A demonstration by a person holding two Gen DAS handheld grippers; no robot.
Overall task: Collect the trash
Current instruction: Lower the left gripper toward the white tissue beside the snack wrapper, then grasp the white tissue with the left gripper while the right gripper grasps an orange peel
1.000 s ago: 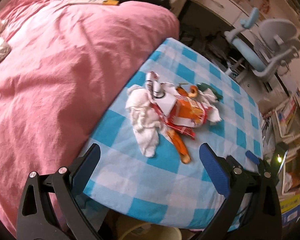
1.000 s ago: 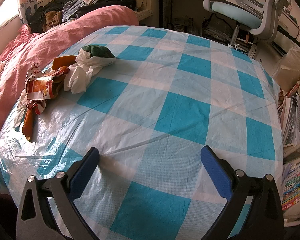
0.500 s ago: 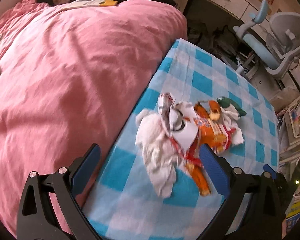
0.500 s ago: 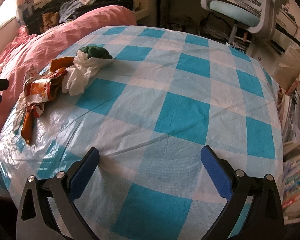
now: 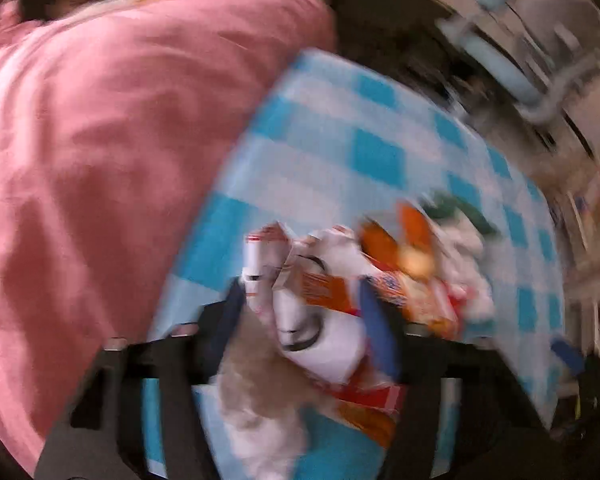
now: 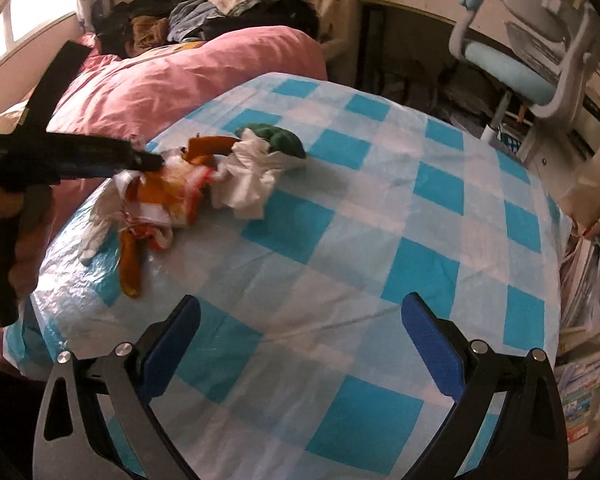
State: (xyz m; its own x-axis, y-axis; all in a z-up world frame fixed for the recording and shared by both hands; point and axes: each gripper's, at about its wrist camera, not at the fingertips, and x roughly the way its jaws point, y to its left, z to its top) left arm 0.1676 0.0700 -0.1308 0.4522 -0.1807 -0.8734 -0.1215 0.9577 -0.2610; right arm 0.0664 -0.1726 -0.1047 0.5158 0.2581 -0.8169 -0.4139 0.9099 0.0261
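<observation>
A heap of trash lies on the blue-checked tablecloth (image 6: 380, 216) near its left edge: an orange and white snack wrapper (image 5: 324, 320) (image 6: 168, 196), white crumpled tissues (image 6: 252, 176), orange peel (image 6: 130, 264) and a green lump (image 6: 278, 138). My left gripper (image 5: 302, 320) has reached into the heap, its blue fingers on either side of the wrapper and partly closed; the view is blurred. In the right wrist view the left gripper (image 6: 148, 160) comes in from the left onto the heap. My right gripper (image 6: 300, 344) is open and empty above the table's near side.
A pink duvet (image 6: 172, 80) lies on the bed touching the table's left side, with clothes (image 6: 220, 12) piled behind it. A pale blue desk chair (image 6: 516, 72) stands at the back right. Books and papers (image 6: 588, 360) are stacked right of the table.
My left gripper has moved forward into the trash heap and its fingers have narrowed around the wrapper. The right gripper has drawn back and risen a little, staying open.
</observation>
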